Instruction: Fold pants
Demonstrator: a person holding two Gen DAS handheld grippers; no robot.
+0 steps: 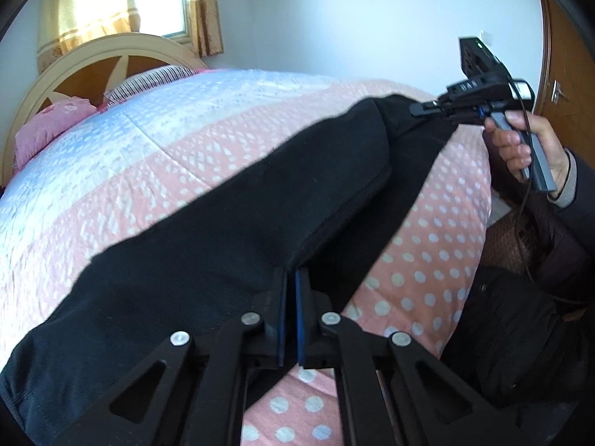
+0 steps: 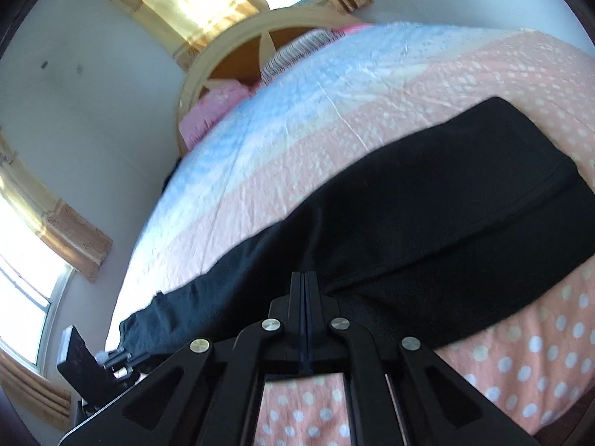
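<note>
A pair of black, soft-fabric pants (image 1: 230, 200) lies stretched across the near part of a bed covered by a quilted spread (image 1: 193, 119) with pink, white-dotted bands near and pale blue bands farther off. The left tongs (image 1: 291, 278) are clenched on the near edge of the pants, their blue-lined pads pressed close together with black cloth pinched at their tips. In the left wrist view the right tongs (image 1: 418, 108) show at the far right, gripped by a person's hand (image 1: 520, 141), their tips clamped on a corner of the pants. The right wrist view shows the right tongs (image 2: 305, 278) shut tight on the near edge of the garment, which runs from lower left to upper right. A rounded cream-and-wood headboard (image 1: 93, 63) and yellow curtains (image 1: 93, 3) stand at the far end.
</note>
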